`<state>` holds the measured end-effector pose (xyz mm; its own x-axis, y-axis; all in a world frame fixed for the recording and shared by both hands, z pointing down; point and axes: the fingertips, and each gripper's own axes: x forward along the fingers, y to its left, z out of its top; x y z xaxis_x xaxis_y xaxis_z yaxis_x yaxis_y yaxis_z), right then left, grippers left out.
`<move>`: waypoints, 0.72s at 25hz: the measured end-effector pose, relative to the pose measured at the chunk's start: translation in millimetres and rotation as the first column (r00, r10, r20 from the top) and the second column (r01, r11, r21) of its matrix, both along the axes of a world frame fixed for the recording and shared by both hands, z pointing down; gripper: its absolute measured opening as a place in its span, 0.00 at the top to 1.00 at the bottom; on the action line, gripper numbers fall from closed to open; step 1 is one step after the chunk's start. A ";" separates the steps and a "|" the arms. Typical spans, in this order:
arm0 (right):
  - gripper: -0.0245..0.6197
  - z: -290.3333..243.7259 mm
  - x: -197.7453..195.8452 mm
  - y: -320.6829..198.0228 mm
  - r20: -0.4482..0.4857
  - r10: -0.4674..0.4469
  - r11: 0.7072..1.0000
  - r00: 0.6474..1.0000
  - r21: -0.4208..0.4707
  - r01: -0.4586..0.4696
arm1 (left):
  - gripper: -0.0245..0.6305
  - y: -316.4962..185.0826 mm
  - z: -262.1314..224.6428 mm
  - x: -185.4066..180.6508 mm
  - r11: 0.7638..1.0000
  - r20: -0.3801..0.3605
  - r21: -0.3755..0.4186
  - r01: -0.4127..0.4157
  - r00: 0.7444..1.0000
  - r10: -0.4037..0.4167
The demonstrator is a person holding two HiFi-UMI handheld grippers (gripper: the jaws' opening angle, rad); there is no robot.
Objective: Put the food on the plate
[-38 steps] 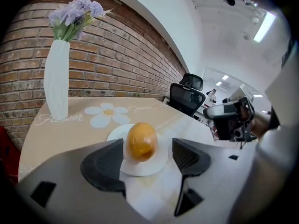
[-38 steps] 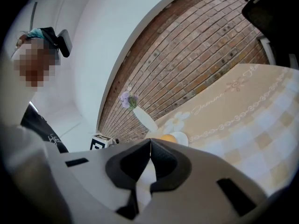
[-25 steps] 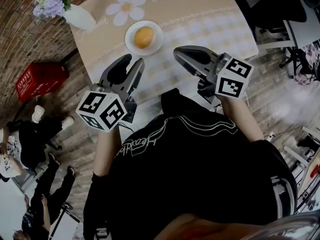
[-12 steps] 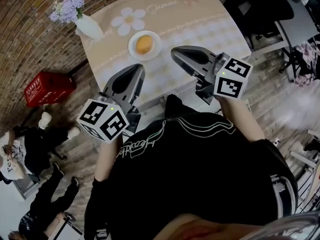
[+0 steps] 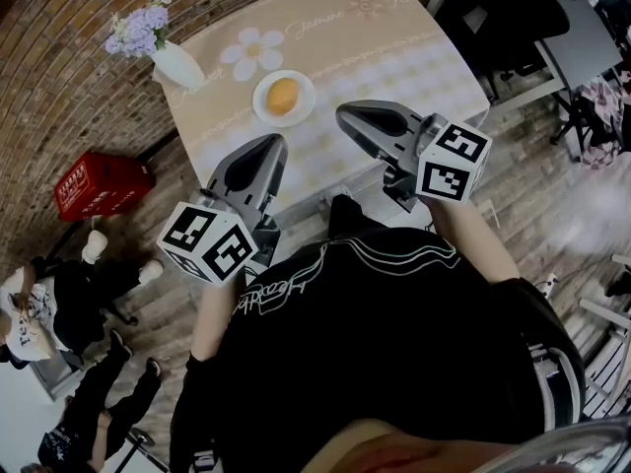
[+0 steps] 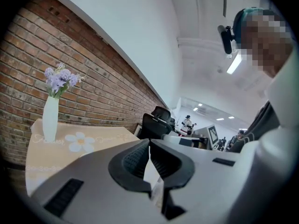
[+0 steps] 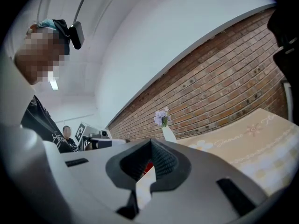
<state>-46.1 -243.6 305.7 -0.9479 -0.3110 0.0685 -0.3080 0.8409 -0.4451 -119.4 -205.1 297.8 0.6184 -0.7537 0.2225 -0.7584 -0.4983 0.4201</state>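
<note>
Food: a rounded, smooth-skinned orange-yellow piece of food [image 5: 283, 96] sits in the middle of the plate. It is ahead of the left gripper's tips and a little to their right, beyond both grippers and touching neither.
Plate: a small, round, glossy white plate [image 5: 262, 107] lies flat on the table, well ahead of both sets of jaws.
Left gripper: the grey hand-held left gripper [image 5: 273, 143] has a matt plastic shell with ribbed dark pads. Its jaws are together, tips meeting, with nothing between them. It hangs over the near edge of the table and points toward the plate.
Right gripper: the matching grey right gripper [image 5: 344, 116] also has its jaws closed tip to tip and empty. It is level with the left one, and the plate is ahead and to its left.
Marker cubes: a white cube with black square markers sits at the rear of each gripper, left [image 5: 207, 242] and right [image 5: 452, 161].
Table: a rectangular table under a beige cloth [image 5: 414, 57] printed with a white daisy, script lettering and a pale check band. It spreads out in front of both grippers.
Vase: a slim white vase holding lilac flowers [image 5: 177, 64] stands at the far left corner, beyond the left gripper.
Room: a red-brown brick wall [image 5: 59, 77] runs to the left of the left gripper. A red plastic crate [image 5: 102, 185] sits on the wood-plank floor [image 5: 532, 215] by the wall. A black office chair [image 5: 493, 13] stands beyond the right gripper.
</note>
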 end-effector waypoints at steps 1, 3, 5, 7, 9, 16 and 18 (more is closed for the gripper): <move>0.97 0.4 -0.1 0.0 0.001 0.000 1.000 1.000 -0.001 0.000 | 0.95 -0.1 0.3 0.5 1.000 -0.001 -0.001 -0.001 1.000 0.001; 0.97 0.9 0.2 -0.3 0.003 0.002 1.000 1.000 -0.003 -0.002 | 0.95 -0.4 0.7 2.3 1.000 -0.001 -0.002 -0.004 1.000 0.004; 0.97 1.0 0.7 -0.8 0.005 0.003 1.000 1.000 -0.005 -0.002 | 0.95 -0.7 1.0 3.8 1.000 -0.001 -0.003 -0.006 1.000 0.006; 0.97 0.9 0.7 -0.9 0.006 0.001 1.000 1.000 -0.006 -0.001 | 0.95 -1.1 1.1 4.2 1.000 0.000 -0.006 -0.003 1.000 0.003; 0.97 1.0 0.1 -1.0 0.007 -0.001 1.000 1.000 -0.005 0.001 | 0.95 -1.6 1.6 2.9 1.000 0.001 -0.009 0.003 1.000 -0.003; 0.97 7.0 1.0 -2.6 0.005 -0.004 1.000 1.000 -0.008 0.004 | 0.95 -4.3 6.2 5.3 1.000 -0.003 -0.012 0.005 1.000 -0.005; 0.97 8.7 1.4 -4.1 0.003 -0.002 1.000 1.000 -0.010 0.002 | 0.95 -5.2 7.7 6.2 1.000 -0.001 -0.012 0.003 1.000 -0.003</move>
<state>-44.7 -247.7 314.4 -0.9488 -0.3086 0.0682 -0.3049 0.8371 -0.4542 -113.2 -210.3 305.5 0.6169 -0.7525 0.2308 -0.7590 -0.4912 0.4273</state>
